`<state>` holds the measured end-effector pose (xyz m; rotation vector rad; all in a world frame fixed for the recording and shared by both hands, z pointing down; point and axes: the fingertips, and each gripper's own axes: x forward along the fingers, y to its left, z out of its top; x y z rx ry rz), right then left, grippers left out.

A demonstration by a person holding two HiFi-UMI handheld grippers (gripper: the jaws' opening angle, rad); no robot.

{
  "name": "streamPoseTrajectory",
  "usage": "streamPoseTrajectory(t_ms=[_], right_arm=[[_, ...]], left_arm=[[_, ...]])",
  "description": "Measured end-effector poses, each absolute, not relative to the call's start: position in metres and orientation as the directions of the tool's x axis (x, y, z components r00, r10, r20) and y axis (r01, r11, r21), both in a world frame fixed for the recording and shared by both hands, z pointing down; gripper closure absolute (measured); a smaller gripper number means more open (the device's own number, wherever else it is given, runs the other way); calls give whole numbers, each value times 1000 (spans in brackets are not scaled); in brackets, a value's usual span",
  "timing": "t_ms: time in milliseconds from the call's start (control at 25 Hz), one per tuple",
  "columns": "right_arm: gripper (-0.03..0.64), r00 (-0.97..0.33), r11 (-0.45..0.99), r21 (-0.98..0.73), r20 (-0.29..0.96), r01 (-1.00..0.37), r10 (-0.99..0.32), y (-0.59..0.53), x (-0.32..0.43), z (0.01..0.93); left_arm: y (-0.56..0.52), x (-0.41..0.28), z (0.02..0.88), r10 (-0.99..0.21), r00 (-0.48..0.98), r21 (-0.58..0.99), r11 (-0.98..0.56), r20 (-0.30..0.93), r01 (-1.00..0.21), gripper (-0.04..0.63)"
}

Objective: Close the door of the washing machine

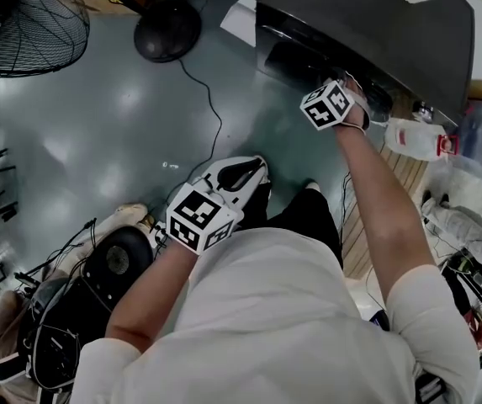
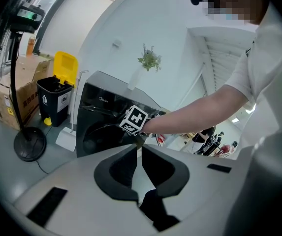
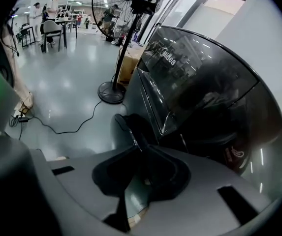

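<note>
The round dark door of the glossy black front-loading washing machine lay against the machine's front or very near it. No view settled whether it was fully latched.

Only the right gripper view showed the door's thin dark edge. It ran from centre-left of the frame down into the right tool, whose jaws stood slightly apart with that edge between them, not clamped on it. That view alone also gave the silver brand lettering on the machine, at upper centre.

The head view placed the machine at upper right with the right tool at its front. A white plastic bottle with a red cap lay just right of that tool in the frame.

The left tool sat low centre in its own view, its jaws drawn together but for a thin slit and holding nothing, well apart from the machine. The head view showed it close to the person's white shirt.

The left gripper view alone showed a black bin with a yellow lid and brown cardboard boxes at left. A round black fan base stood on the grey floor at upper centre of the head view.
</note>
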<state>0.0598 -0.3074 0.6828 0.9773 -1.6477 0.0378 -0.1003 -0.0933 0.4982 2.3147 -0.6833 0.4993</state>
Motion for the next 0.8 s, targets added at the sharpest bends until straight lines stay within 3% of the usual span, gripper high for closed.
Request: streamPoseTrajectory(t_ms=[800], right_arm=[[554,-198,705,298,825,-644,-530,-256,59,631]], left_arm=[[-76,-54,471,-345,805,441,-699,483,-563,574]])
